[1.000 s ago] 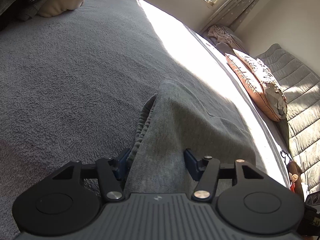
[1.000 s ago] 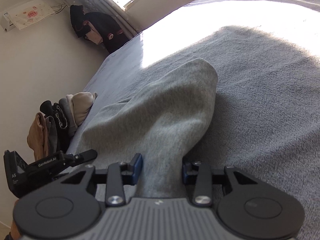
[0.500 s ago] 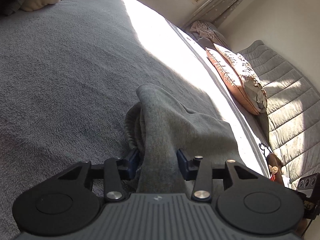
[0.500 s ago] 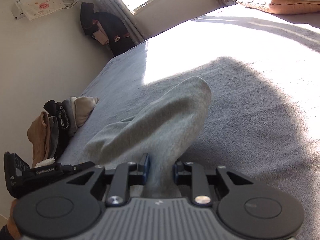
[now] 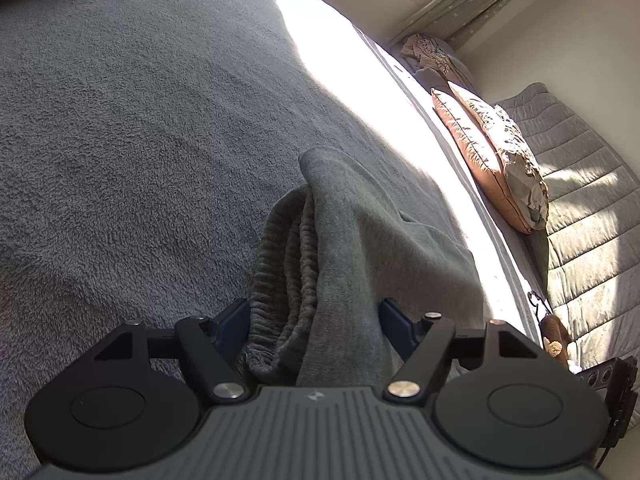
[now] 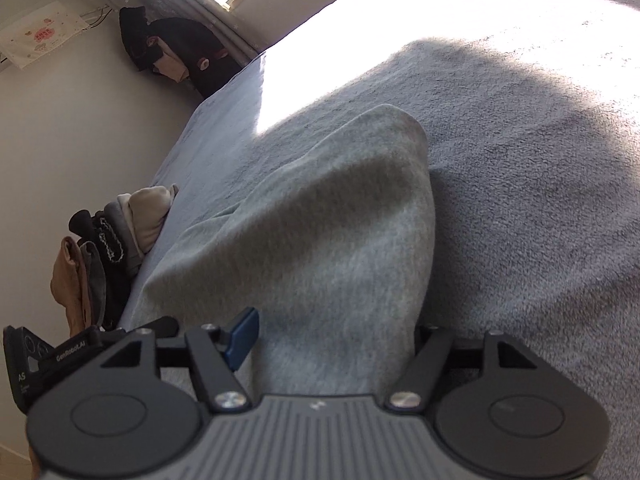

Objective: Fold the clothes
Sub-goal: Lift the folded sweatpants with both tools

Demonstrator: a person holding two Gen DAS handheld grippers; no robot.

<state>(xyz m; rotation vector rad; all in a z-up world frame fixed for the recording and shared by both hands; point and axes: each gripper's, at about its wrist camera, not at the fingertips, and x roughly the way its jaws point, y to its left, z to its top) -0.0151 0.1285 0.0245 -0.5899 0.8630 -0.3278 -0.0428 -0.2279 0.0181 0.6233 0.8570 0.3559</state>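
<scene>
The grey garment [image 5: 352,248] lies on the grey fleece bed cover [image 5: 120,128], low in the centre of both views, its fabric running up between the fingers of each tool. In the left wrist view the left hand-held gripper [image 5: 314,320] has its jaws spread wide around a bunched, ribbed edge of the cloth, the blue pads standing apart from it on either side, so it reads as released rather than pinching. In the right wrist view the right hand-held gripper [image 6: 332,332] is likewise released, with a clear gap between its left blue pad and the draped fabric; its other pad is hidden behind the cloth. The step in hand looks like setting down a fold. To do it well, both tools should draw straight back, low and level, so the pads do not snag the ribbed hem and pull the layers askew. A pile of other clothes [image 6: 108,248] sits at the left edge of the right wrist view, and cushions [image 5: 492,160] at the right of the left wrist view, both well apart from the work.
</scene>
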